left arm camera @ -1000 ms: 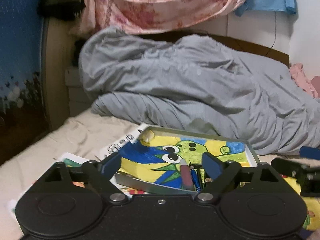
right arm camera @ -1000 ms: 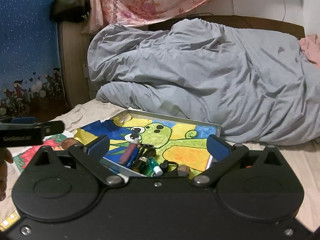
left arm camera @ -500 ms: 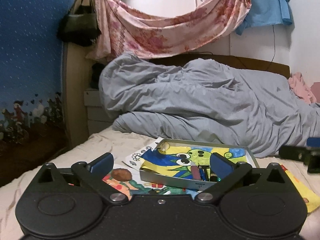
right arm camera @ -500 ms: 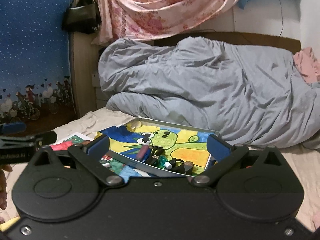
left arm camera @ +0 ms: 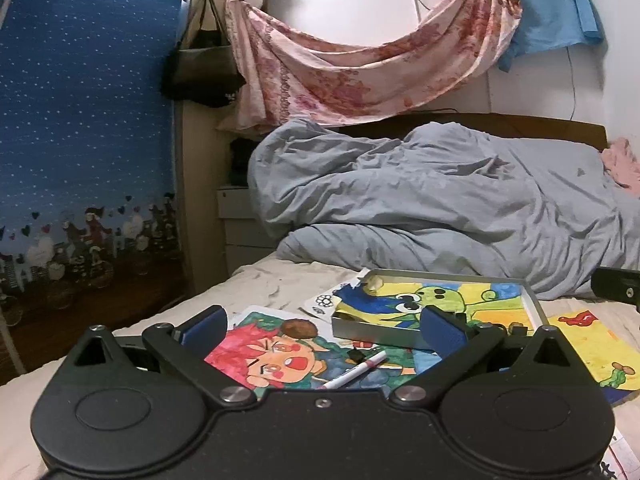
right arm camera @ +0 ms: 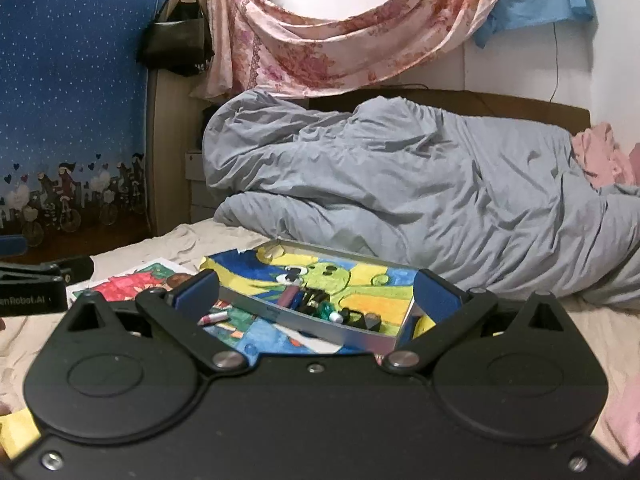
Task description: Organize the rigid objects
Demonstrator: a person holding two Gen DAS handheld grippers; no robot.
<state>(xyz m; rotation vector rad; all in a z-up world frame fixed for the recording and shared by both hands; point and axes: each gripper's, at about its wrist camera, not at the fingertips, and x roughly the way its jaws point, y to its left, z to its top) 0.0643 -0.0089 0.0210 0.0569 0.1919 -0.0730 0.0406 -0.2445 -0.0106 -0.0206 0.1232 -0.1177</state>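
On the bed, a shallow grey metal tray (right arm camera: pixel 320 326) holds pens.

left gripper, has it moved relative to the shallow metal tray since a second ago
Yes. The left gripper has backed away from the shallow metal tray, which now looks smaller and sits right of centre.

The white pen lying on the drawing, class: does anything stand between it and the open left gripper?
Nothing visible does. The white pen lies loose on the drawing, just ahead of the left gripper, whose fingers are spread wide and empty. The metal tray sits beyond it.
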